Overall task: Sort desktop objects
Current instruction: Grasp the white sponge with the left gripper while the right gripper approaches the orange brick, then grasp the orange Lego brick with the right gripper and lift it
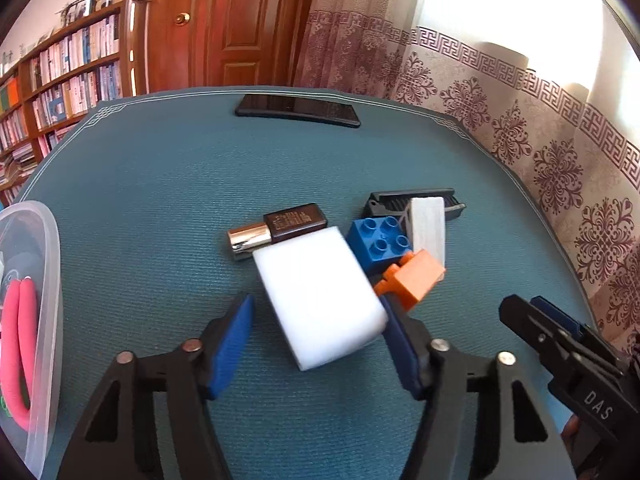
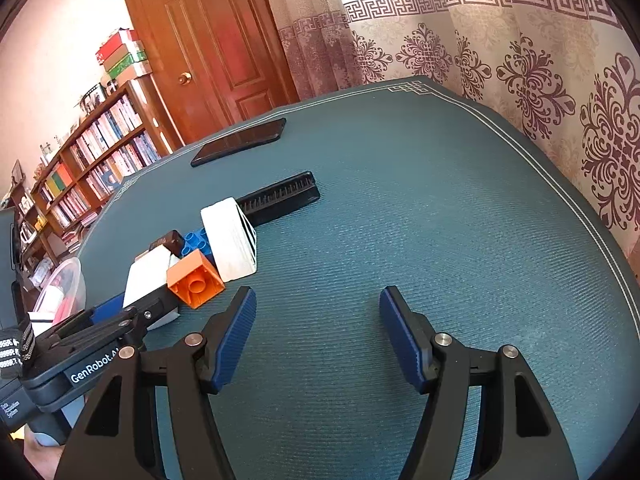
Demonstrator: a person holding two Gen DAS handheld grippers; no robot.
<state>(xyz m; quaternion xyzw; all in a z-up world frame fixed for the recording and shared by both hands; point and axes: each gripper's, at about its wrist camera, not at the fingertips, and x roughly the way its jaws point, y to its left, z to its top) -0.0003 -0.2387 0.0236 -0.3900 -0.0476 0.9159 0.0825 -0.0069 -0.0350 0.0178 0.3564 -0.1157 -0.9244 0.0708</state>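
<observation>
My left gripper (image 1: 316, 304) is open with a white foam block (image 1: 320, 300) lying on the mat between its blue pads; the right pad touches the block's side, the left pad stands apart. Behind it sits a pile: a brown tube with a silver cap (image 1: 280, 228), a blue brick (image 1: 380, 242), an orange brick (image 1: 412, 280), a white box (image 1: 428, 228) and a black comb (image 1: 416, 200). My right gripper (image 2: 319, 300) is open over bare teal mat, to the right of the orange brick (image 2: 196, 282) and white box (image 2: 230, 240).
A clear plastic container (image 1: 46, 264) with a pink looped item (image 1: 16, 340) stands at the table's left edge. A black phone (image 1: 298, 111) lies at the far edge. The teal mat (image 2: 440, 220) stretches to the right, bounded by a patterned curtain (image 2: 540, 80).
</observation>
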